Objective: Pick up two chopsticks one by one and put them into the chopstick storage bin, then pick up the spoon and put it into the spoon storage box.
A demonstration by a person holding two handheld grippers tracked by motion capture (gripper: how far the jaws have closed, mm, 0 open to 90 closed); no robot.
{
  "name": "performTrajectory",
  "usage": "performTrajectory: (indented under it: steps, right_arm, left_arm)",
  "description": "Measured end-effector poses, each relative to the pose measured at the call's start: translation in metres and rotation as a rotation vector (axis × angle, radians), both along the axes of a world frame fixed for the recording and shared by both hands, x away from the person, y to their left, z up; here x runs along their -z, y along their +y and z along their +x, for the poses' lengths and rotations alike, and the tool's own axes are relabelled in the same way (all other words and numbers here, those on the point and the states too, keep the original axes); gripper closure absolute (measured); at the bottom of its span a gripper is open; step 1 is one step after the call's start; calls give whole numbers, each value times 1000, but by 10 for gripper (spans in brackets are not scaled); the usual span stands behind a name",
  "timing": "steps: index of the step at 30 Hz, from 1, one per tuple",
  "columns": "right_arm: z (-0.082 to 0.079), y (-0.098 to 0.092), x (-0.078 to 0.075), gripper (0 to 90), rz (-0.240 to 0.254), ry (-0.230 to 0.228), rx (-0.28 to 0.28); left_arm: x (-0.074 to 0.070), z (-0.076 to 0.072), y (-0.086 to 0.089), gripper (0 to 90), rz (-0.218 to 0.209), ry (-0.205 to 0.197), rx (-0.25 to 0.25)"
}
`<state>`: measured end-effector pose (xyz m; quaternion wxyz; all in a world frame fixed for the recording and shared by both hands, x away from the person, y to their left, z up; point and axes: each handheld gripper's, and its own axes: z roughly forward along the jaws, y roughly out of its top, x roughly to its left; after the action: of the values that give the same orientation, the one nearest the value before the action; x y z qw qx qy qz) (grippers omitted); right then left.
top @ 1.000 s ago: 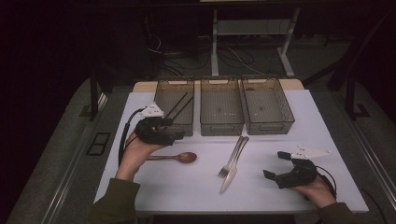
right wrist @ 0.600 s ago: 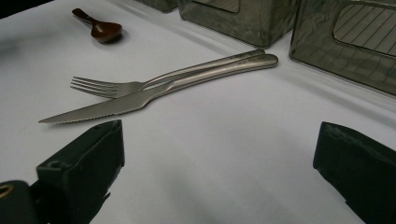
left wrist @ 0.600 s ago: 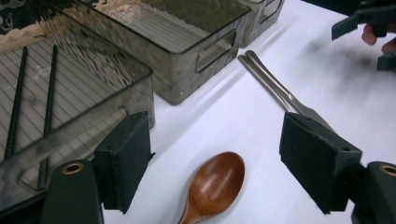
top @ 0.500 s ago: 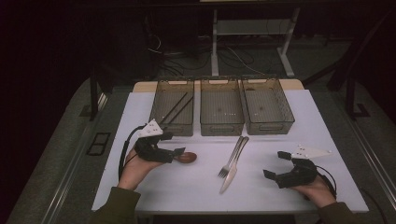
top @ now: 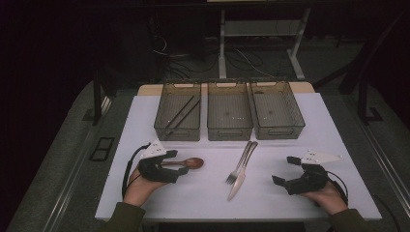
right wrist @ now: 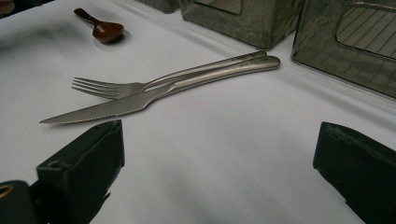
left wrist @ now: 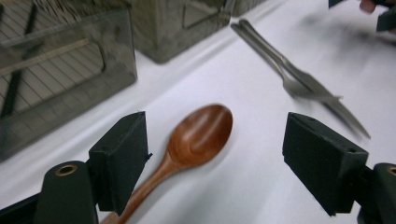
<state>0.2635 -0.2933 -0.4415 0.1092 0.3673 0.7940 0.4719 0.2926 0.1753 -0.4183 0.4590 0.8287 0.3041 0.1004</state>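
Observation:
A brown wooden spoon (top: 194, 163) (left wrist: 198, 135) lies on the white table, bowl toward the middle. My left gripper (top: 178, 163) (left wrist: 215, 135) sits low over the spoon's handle. Its jaws have just been opening, the handle lies between them, and the pads are clear of it. A steel fork (top: 241, 162) (right wrist: 112, 88) and a steel knife (top: 239, 183) (right wrist: 107, 109) lie side by side at the centre. My right gripper (top: 284, 170) (right wrist: 219, 144) rests open at the right, pointed at them with nothing between its jaws.
Three smoky clear bins stand in a row at the back: the left bin (top: 176, 133) holds thin dark sticks, while the middle bin (top: 229, 131) and right bin (top: 280, 130) look empty. The white table top (top: 203, 203) ends close in front of both hands.
My left gripper has come down from in front of the left bin to the spoon's handle on the table. The right gripper, fork and knife have not moved.

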Motion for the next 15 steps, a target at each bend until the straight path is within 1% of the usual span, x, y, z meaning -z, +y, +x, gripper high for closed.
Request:
performTrajectory:
  steps: [6,10,15]
  right_arm:
    - [-1,1,-1,14,1,-4,-7]
    - [-2,2,-1,14,-2,-4,-12]
    - [-2,2,-1,14,-2,-4,-15]
  left_arm:
    - [5,3,-1,207,8,9,1]
    - [6,5,-2,205,24,9,4]
    - [8,10,-4,205,28,13,8]
